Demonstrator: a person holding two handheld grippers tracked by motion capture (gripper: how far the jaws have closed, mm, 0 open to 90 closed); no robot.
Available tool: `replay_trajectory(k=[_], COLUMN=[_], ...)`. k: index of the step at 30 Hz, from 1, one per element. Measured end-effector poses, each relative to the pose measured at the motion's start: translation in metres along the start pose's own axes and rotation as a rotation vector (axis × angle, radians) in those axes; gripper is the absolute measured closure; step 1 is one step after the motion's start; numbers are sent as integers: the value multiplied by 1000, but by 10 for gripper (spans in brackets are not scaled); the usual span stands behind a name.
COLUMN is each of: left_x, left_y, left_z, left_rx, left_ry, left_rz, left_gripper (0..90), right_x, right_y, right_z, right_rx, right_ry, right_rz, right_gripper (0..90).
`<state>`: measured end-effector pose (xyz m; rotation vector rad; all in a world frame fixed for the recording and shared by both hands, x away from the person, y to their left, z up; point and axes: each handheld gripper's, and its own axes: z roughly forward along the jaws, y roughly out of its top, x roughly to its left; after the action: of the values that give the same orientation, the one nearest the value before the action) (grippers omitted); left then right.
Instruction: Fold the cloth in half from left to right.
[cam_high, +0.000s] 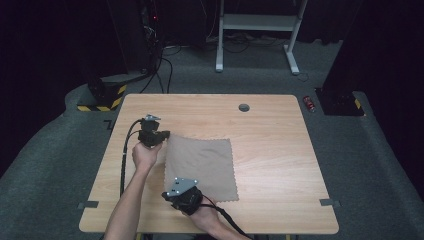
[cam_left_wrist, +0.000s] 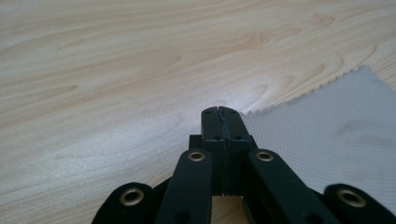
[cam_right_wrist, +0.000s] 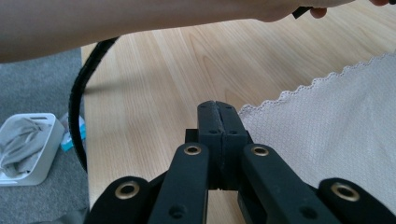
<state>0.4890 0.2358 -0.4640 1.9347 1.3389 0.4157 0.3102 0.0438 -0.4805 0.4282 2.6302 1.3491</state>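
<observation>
A grey-brown cloth (cam_high: 200, 165) with a scalloped edge lies spread on the wooden table (cam_high: 280, 150). My left gripper (cam_high: 165, 134) is at its far-left corner, and my right gripper (cam_high: 167, 195) is at its near-left corner. In the left gripper view the jaws (cam_left_wrist: 219, 109) are pressed together, and the cloth (cam_left_wrist: 327, 140) runs in to their tip from the right. The right gripper view is much the same: shut jaws (cam_right_wrist: 217, 105), with the corner of the cloth (cam_right_wrist: 336, 121) meeting them. The pinch itself is hidden by the jaws.
A round cable hole (cam_high: 244, 107) sits near the table's far edge. On the floor left of the table is a white box (cam_right_wrist: 28, 149) holding a grey cloth. The other forearm (cam_right_wrist: 140, 23) and a black cable (cam_right_wrist: 74, 116) cross the right gripper view. A white desk frame (cam_high: 255, 22) stands behind.
</observation>
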Motion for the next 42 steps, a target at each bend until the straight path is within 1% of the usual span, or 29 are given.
replay_trajectory(k=[3, 6, 8, 11, 12, 15, 17, 19, 24, 26, 29, 30, 34, 36, 37, 42], left_x=[-4, -11, -17, -30, -37, -52, -61, -70, -90, -97, -106, -109, -123, -127, -129, -140], left_y=[-1, 0, 2, 10, 13, 22, 26, 29, 36, 38, 44, 46, 48, 48, 47, 48], left_z=[7, 18, 24, 32, 35, 45, 51, 58, 70, 74, 83, 87, 98, 103, 105, 113], left_rx=[14, 8, 19, 20, 14, 14, 10, 18, 4, -1, 17, 23, 30, 42, 44, 56], left_ry=[1, -11, -17, -36, -44, -54, -70, -73, -99, -114, -115, -121, -128, -128, -130, -122], left_rz=[1, -6, 4, 26, 34, 63, 61, 74, 86, 79, 106, 107, 127, 136, 132, 155], left_gripper=[900, 900, 900, 900, 900, 900, 900, 900, 900, 900, 900, 900, 900, 900, 900, 900], right_x=[-2, -7, -11, -16, -18, -25, -30, -34, -40, -42, -45, -47, -52, -53, -54, -58], right_y=[-3, -9, -15, -27, -30, -46, -56, -64, -82, -88, -97, -99, -110, -114, -116, -129], right_z=[-6, -14, -21, -32, -35, -50, -59, -67, -84, -90, -100, -103, -112, -115, -117, -122], right_rx=[-7, -16, -20, -23, -27, -34, -41, -46, -40, -40, -46, -47, -33, -29, -27, -32], right_ry=[-5, -17, -28, -53, -58, -91, -112, -129, -175, -188, -219, -230, -250, -259, -262, -271], right_rz=[9, 27, 40, 60, 66, 103, 127, 149, 176, 189, 200, 208, 232, 237, 239, 275], right_gripper=[900, 900, 900, 900, 900, 900, 900, 900, 900, 900, 900, 900, 900, 900, 900, 900])
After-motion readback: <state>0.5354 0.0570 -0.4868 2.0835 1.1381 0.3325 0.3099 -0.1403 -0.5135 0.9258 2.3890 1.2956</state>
